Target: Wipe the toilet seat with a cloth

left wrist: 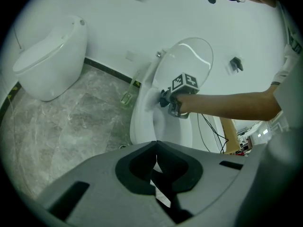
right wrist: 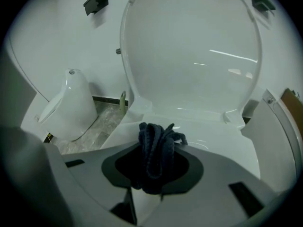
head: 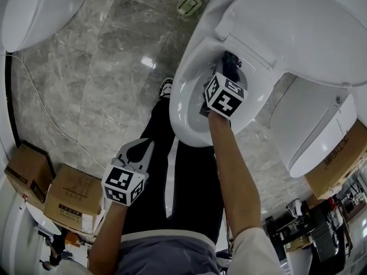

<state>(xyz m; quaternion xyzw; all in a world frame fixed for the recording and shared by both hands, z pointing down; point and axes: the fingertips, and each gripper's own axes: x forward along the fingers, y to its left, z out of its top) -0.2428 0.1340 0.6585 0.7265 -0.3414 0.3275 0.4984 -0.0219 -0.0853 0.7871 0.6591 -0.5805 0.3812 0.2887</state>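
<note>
We look steeply down on a grey marble floor point(head: 103, 67) with the toilet point(left wrist: 142, 122) ahead of us, its lid point(right wrist: 189, 56) raised upright against the wall. The white seat point(head: 183, 102) lies open below it.

Our right arm point(head: 232, 171) stretches straight forward, bare forearm out over the bowl, the wrist tipped downward. Our left arm point(head: 106, 234) is bent in close to the body, over a dark trouser leg and well apart from the toilet.

The right claw point(head: 226, 76) points down at the back of the seat, near the hinge under the lid. Its jaws are clamped on a bunched dark blue cloth point(right wrist: 155, 150), which sticks out past the tips just above the seat's rear edge; we cannot tell whether it touches. The left claw point(left wrist: 156, 148) angles downward with its jaws pressed together on nothing.
</note>
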